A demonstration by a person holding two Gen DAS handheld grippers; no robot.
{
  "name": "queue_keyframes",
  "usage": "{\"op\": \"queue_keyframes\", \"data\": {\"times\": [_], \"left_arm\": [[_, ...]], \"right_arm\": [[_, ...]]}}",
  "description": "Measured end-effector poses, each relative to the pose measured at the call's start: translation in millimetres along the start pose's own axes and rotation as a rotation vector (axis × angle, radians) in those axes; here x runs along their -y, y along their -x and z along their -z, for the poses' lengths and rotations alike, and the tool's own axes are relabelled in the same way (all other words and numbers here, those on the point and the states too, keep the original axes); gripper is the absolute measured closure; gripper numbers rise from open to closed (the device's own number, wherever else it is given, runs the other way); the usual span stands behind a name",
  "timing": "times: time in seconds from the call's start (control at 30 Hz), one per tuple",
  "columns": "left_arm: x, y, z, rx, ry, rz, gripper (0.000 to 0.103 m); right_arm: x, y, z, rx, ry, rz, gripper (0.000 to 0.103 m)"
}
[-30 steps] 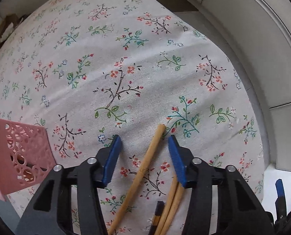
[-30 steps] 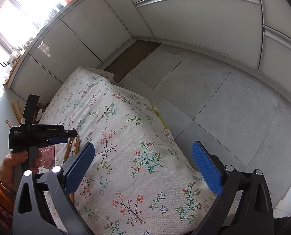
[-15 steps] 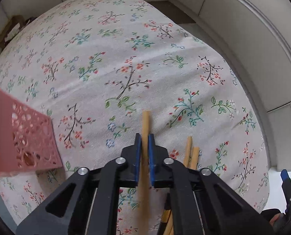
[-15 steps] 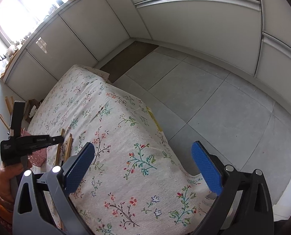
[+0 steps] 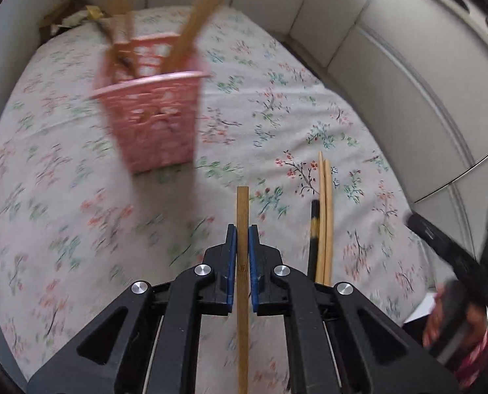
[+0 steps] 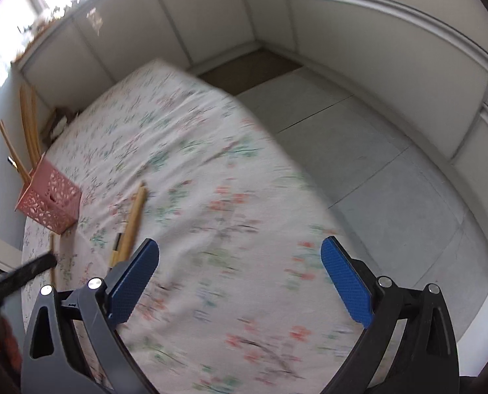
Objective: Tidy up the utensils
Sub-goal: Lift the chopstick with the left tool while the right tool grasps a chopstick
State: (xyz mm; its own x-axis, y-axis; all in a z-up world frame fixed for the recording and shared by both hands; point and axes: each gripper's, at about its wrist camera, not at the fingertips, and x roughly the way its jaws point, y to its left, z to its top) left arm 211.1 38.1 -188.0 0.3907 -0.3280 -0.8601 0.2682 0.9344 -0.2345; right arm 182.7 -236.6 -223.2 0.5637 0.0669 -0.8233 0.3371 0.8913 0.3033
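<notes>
My left gripper [image 5: 243, 229] is shut on a wooden chopstick [image 5: 243, 210], held above the floral tablecloth [image 5: 79, 197]. Ahead and to the left stands a pink perforated basket [image 5: 155, 115] with several wooden utensils [image 5: 194, 23] sticking up out of it. Two wooden chopsticks [image 5: 324, 213] and a black-tipped one [image 5: 313, 229] lie on the cloth to the right of my left gripper. My right gripper [image 6: 240, 285] is open over the cloth with nothing between its fingers. In the right wrist view the basket [image 6: 50, 200] sits at the left, and the loose chopsticks [image 6: 134, 216] lie near it.
The table [image 6: 211, 164] ends at a right-hand edge with grey floor tiles [image 6: 375, 164] beyond. White cabinet panels [image 5: 408, 65] ring the room. Brown clutter [image 5: 73, 16] lies at the table's far corner. The other gripper and a hand [image 5: 457, 312] show at the right of the left wrist view.
My left gripper closed on one chopstick, lifted it off the cloth and swung toward the pink basket. The right gripper, still open, swung to face the table.
</notes>
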Motion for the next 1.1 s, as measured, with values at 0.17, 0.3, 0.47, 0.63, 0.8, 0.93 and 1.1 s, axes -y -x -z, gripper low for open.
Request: {"op": "queue_keyframes", "data": {"times": [0.17, 0.3, 0.47, 0.63, 0.8, 0.93, 1.1], "left_arm": [[-22.2, 27.1, -1.3, 0.108, 0.061, 0.022, 0.096], [-44.0, 50.2, 1.0, 0.147, 0.106, 0.055, 0.096], [-47.2, 60.3, -0.3, 0.159, 0.117, 0.102, 0.096], [-42.6, 62.0, -1.9, 0.168, 0.103, 0.127, 0.096], [-43.2, 61.9, -1.3, 0.174, 0.107, 0.127, 0.096], [-47.6, 63.1, -1.5, 0.171, 0.121, 0.135, 0.096], [-49.8, 66.2, -1.6, 0.178, 0.125, 0.138, 0.096]], "right_arm": [[-44.0, -25.9, -28.2, -0.108, 0.054, 0.009, 0.007], [-57.8, -53.4, -41.0, -0.222, 0.049, 0.064, 0.014], [-69.1, -72.2, -47.3, -0.31, 0.034, 0.109, 0.031], [-76.8, -76.6, -48.3, -0.339, 0.025, 0.116, 0.031], [-85.8, -80.4, -50.4, -0.348, 0.025, 0.122, 0.032], [-100.5, -90.2, -51.0, -0.343, 0.08, 0.195, 0.039], [-116.9, -92.8, -43.7, -0.327, 0.142, 0.26, 0.043]]}}
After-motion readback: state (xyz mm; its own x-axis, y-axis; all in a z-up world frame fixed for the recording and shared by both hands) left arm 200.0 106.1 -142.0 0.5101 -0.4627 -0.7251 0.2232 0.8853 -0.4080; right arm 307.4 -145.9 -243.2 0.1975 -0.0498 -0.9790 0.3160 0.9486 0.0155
